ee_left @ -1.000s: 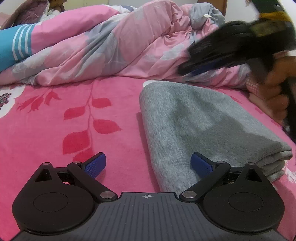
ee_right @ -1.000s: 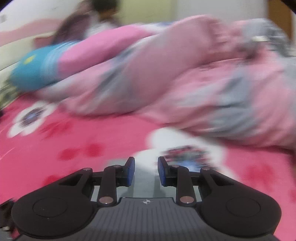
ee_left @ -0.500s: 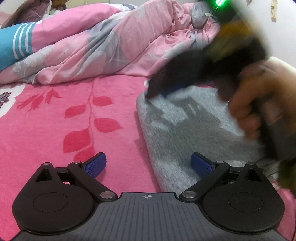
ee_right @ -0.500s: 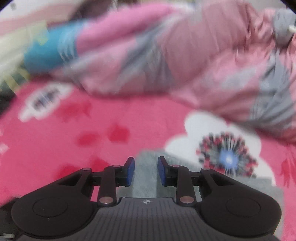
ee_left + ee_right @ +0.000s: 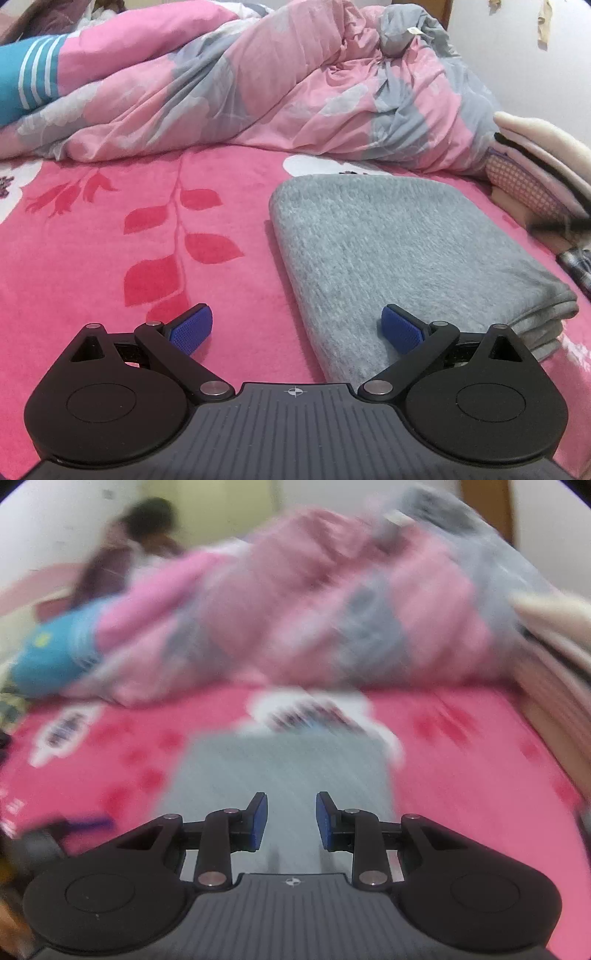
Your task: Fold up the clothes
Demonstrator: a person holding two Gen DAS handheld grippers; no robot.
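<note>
Left wrist view, far left: blue striped pillow (image 5: pixel 26 85) at the head of the bed, bunched pink-and-grey duvet (image 5: pixel 258 92) piled along the back, probably shoved there to free up folding space. Pink floral bedsheet (image 5: pixel 110 229) bare in front of it.

Left hand-held gripper (image 5: pixel 295 326) spread wide, nothing between the pads. Left blue pad over bare sheet, right pad over the near left part of the grey folded garment (image 5: pixel 402 251); it straddles the garment's left folded edge. Contact can't be confirmed. Likely parked there to steady or wait.

Grey garment lies flat on the bed, right of centre, already folded into a neat rectangle with stacked layers showing at its near right corner. This piece looks done or close to it.

Far right: stack of folded clothes (image 5: pixel 535 173), cream and pink check, just beside the garment. Judged to be the finished pile, so the grey one likely goes there next.

Right wrist view is heavily blurred. Right hand-held gripper (image 5: pixel 291 821) has its jaws partly apart, a narrow gap, nothing pinched; the grey garment (image 5: pixel 280 768) sits below and ahead of the fingertips.
</note>
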